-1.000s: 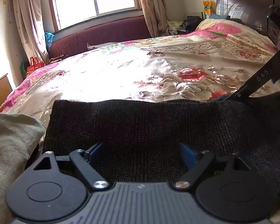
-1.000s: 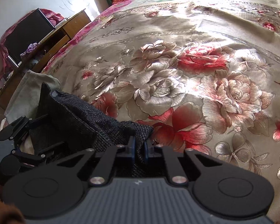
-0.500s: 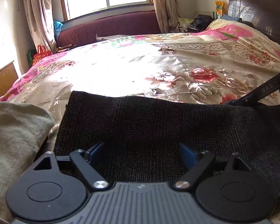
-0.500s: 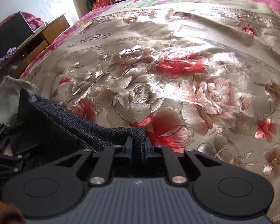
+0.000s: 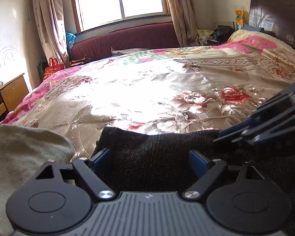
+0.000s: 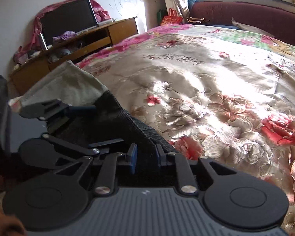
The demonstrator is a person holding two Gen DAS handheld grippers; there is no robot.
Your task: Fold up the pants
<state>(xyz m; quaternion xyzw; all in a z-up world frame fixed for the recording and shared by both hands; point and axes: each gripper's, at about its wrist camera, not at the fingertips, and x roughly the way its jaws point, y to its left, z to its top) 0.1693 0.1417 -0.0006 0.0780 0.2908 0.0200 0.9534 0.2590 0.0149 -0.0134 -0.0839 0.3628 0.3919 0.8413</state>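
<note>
The black knit pants (image 5: 167, 143) lie at the near edge of the floral bedspread (image 5: 147, 98). My left gripper (image 5: 148, 155) stands wide open over them, its blue pads apart with cloth spread below. My right gripper (image 6: 145, 153) grips a raised fold of the pants (image 6: 116, 122). Its jaws are a little apart and closing, with the fold filling the gap. In the left wrist view the right gripper (image 5: 236, 131) reaches in from the right onto the pants' far edge. In the right wrist view the left gripper (image 6: 94, 125) shows open beside the fold.
A beige garment (image 5: 19, 153) lies bunched left of the pants. A wooden cabinet (image 6: 72, 45) with a dark screen stands beyond the bed's left side. A maroon sofa (image 5: 127, 37) sits under the window, and a dark headboard (image 5: 275, 15) at the far right.
My right gripper has rolled and swung left with the pants' edge, ending close to the left gripper. Its jaws stand slightly wider. The left gripper drifted a little and stayed open.
</note>
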